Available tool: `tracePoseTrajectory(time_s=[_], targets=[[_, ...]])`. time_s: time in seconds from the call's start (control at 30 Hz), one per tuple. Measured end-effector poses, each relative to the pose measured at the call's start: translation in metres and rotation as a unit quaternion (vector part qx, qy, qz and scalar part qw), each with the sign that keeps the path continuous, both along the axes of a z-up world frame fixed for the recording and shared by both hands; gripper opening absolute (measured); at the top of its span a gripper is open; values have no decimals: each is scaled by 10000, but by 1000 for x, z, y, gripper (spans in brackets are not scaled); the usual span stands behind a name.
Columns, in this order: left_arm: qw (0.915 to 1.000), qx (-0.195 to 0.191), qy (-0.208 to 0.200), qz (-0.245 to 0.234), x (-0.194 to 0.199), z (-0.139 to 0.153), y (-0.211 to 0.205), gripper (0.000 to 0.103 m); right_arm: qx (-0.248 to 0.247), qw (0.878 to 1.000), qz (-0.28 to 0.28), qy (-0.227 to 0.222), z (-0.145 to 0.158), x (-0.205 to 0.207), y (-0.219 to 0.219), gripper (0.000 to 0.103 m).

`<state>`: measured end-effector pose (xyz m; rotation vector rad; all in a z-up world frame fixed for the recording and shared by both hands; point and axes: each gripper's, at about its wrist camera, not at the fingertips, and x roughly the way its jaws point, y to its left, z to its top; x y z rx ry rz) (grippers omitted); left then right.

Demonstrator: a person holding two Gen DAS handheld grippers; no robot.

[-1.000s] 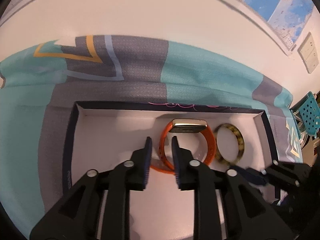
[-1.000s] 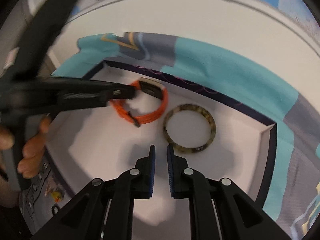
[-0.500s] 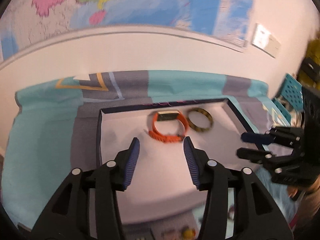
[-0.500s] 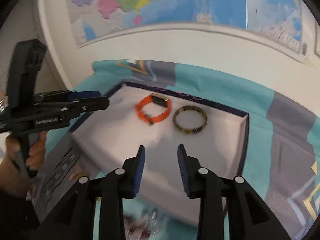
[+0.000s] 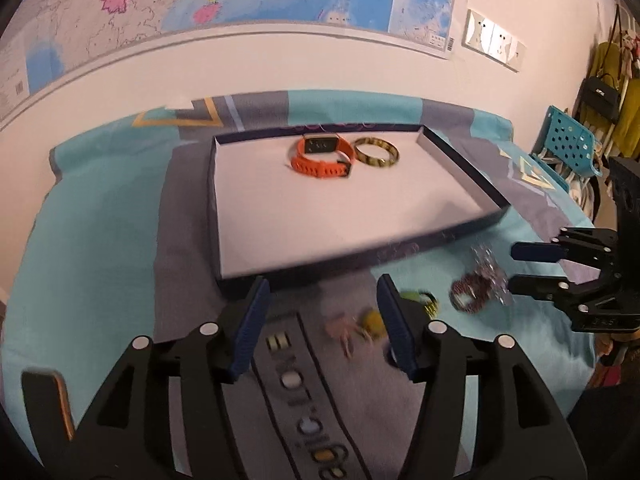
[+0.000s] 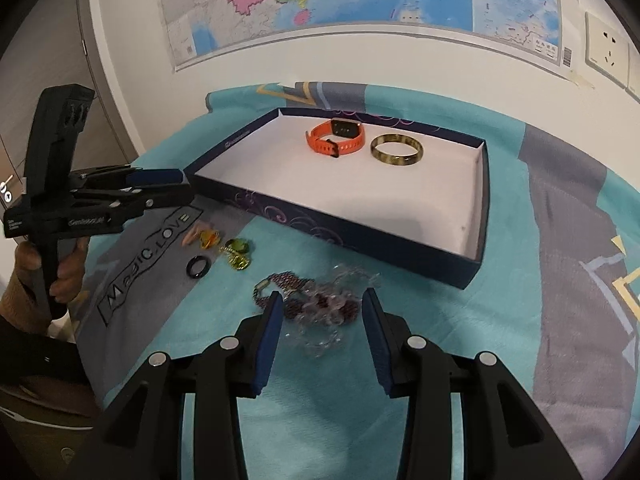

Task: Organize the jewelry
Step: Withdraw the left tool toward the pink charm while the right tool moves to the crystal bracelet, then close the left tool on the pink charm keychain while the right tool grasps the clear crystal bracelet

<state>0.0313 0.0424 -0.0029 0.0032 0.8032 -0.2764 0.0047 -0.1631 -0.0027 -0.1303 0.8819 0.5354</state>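
Right wrist view: the right gripper, earlier above the box floor, has backed out; its jaws have just been opening and now straddle, untouched, a dark beaded bracelet on teal-grey cloth. The left gripper, likewise just opening and empty, hovers over small trinkets. At twelve o'clock, the shallow navy box holds an orange rubber watch beside a mottled bangle, with bare white floor before them.

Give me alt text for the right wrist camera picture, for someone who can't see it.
The right gripper hovers open above a tangle of beaded bracelets on a teal and grey cloth. Behind them a shallow box holds an orange watch and a mottled bangle, while the left gripper enters from the left.
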Motion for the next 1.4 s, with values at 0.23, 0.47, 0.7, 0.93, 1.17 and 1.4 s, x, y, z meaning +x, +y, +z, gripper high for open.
tracePoseTrajectory(time_s=[0.23, 0.47, 0.7, 0.93, 1.17, 1.4], targets=[[10000, -52, 35, 25, -18, -7, -3, 58, -393, 9992, -59, -77, -11, 2, 16, 38], [9998, -111, 151, 76, -23, -16, -1, 60, -218, 9996, -203, 25, -11, 6, 7, 21], [9996, -128, 236, 65, -25, -22, -1, 60, 156, 9995, -267, 101, -5, 7, -4, 21], [9997, -108, 209, -8, -27, -20, -5, 60, 590, 9973, -442, 19, 12, 12, -22, 21], [9997, -43, 241, -87, -27, -22, -9, 59, 926, 9934, -655, -169, 30, 17, -41, 21], [9994, -19, 308, -176, -25, -26, -12, 51, 935, 9922, -803, -165, 28, 19, -51, 21]])
